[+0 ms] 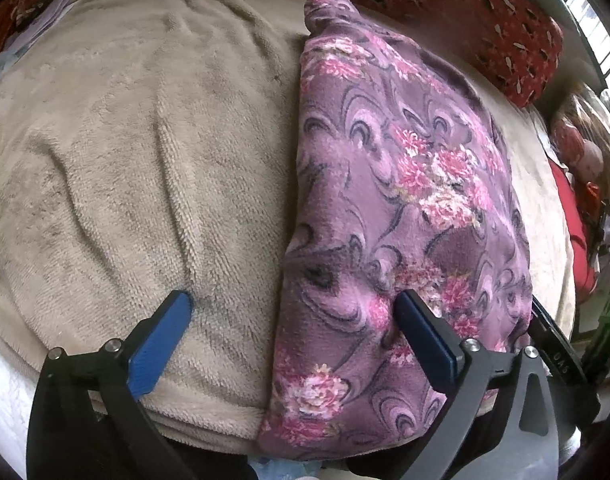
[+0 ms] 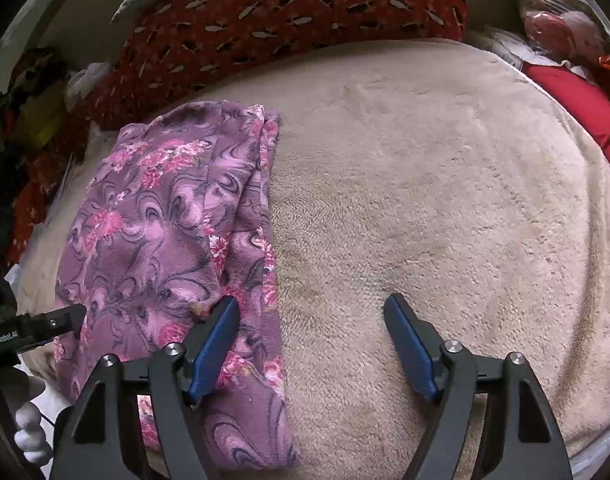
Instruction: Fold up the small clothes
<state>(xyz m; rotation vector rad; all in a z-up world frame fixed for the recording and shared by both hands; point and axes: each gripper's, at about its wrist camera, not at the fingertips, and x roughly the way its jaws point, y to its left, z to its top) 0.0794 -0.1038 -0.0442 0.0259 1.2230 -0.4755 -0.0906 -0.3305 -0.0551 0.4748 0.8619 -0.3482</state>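
Note:
A purple garment with pink flowers lies folded into a long strip on a beige fleece blanket. My left gripper is open and straddles the garment's left edge near its close end. One blue finger hovers over the blanket, the other over the cloth. My right gripper is open too and spans the garment's right edge, its left finger above the cloth and its right finger above bare blanket. Neither holds anything. The left gripper's tip shows at the garment's left side in the right wrist view.
A dark red patterned cushion runs along the far edge of the blanket. A red cloth and clutter lie at the right. A white-gloved hand shows at the lower left. Bare blanket stretches right of the garment.

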